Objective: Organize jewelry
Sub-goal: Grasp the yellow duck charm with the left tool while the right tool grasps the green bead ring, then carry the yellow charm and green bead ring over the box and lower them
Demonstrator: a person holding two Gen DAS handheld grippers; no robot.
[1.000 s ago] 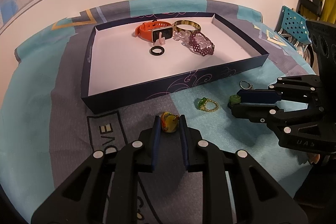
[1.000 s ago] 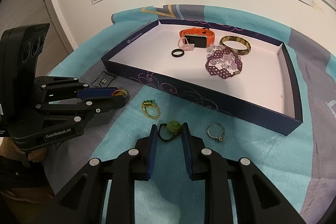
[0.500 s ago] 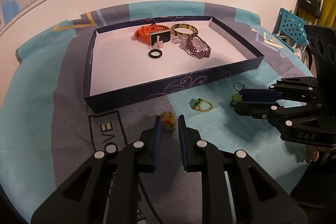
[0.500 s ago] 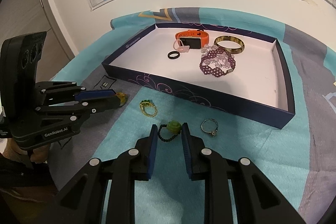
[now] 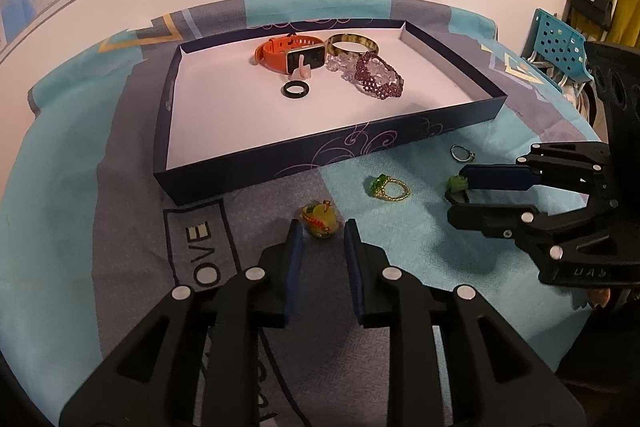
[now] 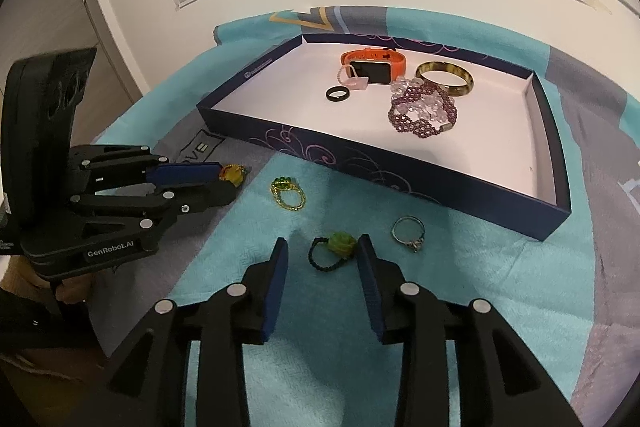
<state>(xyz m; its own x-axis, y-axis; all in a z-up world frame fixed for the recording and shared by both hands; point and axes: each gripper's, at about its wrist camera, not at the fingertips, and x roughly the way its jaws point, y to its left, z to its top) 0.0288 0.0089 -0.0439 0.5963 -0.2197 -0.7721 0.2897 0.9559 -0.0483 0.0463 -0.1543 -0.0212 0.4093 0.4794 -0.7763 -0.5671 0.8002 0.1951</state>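
Observation:
A yellow pendant with red cord lies on the cloth just ahead of my left gripper, whose jaws stand open around it; it also shows in the right wrist view. My right gripper is open, its jaws on either side of a green rose ring on a black bead band, which also shows in the left wrist view. A gold ring with green stones and a silver ring lie on the cloth. The navy tray stands beyond them.
The tray holds an orange watch, a black ring, a tortoise bangle, clear and purple bead bracelets and a small pink piece. The wall with maps stands behind. A blue chair is at far right.
Both grippers' jaws have opened wider than before. The pendant and the rose ring now lie on the cloth between the open jaws. The views have shifted slightly.

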